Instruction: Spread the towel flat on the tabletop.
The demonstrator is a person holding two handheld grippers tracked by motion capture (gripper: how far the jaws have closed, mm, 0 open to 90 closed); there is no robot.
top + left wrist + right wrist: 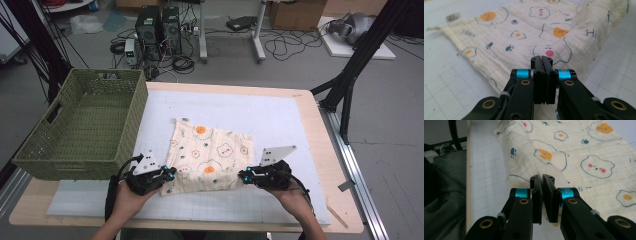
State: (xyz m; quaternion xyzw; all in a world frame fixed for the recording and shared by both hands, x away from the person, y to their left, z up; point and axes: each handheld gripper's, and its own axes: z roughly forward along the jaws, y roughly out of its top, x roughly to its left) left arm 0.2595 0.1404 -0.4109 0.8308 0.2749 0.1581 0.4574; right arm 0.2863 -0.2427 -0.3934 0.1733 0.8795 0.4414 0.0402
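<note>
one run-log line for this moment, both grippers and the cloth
left gripper: shut on cloth near corner | right gripper: shut on cloth's other near corner | near edge lifted off mat | basket: left of cloth

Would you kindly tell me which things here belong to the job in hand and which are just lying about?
In the job:
- printed cloth, near corners pinched
- left tool, shut on the cloth
- right tool, shut on the cloth

Lying about:
- green basket at the table's left
- computer towers on the floor
- cardboard box
</note>
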